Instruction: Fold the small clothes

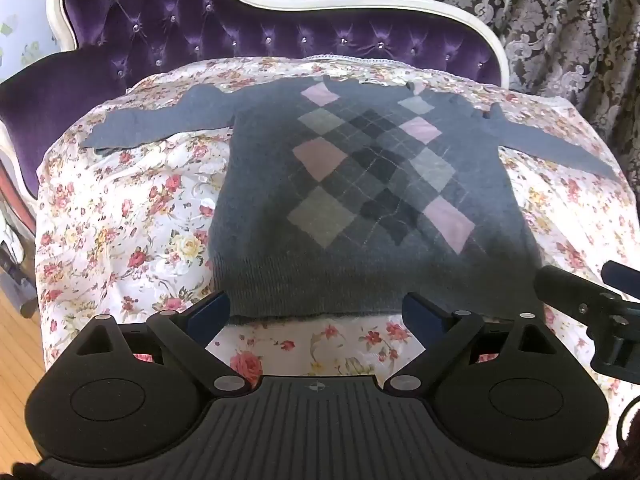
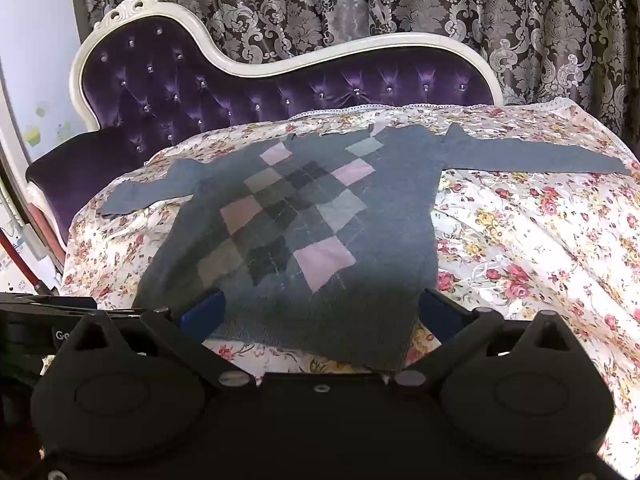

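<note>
**Sweater flat, hem toward both grippers**

Directly ahead of both grippers lies the sweater [image 1: 360, 184], spread face up on the cloth [image 1: 120, 220]. Its long axis runs from the hem, nearest the grippers, away to the collar beside the sofa back [image 1: 192, 20]. Both sleeves extend sideways, across that axis.

The left gripper [image 1: 316, 312] is released, jaws wide, and stands just short of the hem, with floral cloth visible between its fingers. The right gripper [image 2: 320, 312] is also released, jaws wide; its fingers straddle the hem, whose right corner lies between them. The right gripper is therefore judged nearer to the sweater. Neither gripper holds anything.

No fold is visible: the task appears to be at its start. A sleeve fold would need a reach outward from the hem to either side.

The cloth is floral, wrinkled in places, and covers the sofa seat. Behind the sofa back hangs a patterned curtain [image 2: 400, 0]. Wood floor [image 1: 16, 360] shows left of the cloth.
</note>
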{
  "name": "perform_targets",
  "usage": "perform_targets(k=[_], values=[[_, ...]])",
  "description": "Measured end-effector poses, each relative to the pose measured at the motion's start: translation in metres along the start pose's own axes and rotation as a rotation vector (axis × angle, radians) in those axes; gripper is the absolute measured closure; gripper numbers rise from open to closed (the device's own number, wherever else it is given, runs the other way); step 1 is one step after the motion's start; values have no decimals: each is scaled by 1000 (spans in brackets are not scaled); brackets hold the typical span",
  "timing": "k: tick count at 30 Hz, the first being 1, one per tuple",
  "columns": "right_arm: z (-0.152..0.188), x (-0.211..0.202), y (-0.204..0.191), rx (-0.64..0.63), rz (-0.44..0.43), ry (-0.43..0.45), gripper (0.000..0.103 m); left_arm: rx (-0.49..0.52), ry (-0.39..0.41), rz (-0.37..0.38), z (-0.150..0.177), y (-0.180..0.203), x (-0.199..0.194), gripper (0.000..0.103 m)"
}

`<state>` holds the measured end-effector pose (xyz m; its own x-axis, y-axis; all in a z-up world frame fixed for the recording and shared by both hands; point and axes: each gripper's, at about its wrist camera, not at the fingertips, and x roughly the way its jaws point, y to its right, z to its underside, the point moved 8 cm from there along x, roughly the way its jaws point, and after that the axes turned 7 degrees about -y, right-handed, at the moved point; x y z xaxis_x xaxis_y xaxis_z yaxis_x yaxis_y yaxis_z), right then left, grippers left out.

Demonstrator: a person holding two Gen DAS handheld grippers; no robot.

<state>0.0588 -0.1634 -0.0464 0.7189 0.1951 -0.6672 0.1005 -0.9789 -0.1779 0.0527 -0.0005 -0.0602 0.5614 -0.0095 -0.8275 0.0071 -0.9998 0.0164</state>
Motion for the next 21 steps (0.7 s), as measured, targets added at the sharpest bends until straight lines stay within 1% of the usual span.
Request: perform_targets(k=[7,13,21], values=[[1,2,-2,-4,2,-11,1,3,-7,-6,6,0,1,9],[1,3,-6,-1,-5,-18,1,-2,-24,-11,3,-4,4,9],[2,5,-5,8,-14,-33,1,0,-25,-11,3,-5,5,9]])
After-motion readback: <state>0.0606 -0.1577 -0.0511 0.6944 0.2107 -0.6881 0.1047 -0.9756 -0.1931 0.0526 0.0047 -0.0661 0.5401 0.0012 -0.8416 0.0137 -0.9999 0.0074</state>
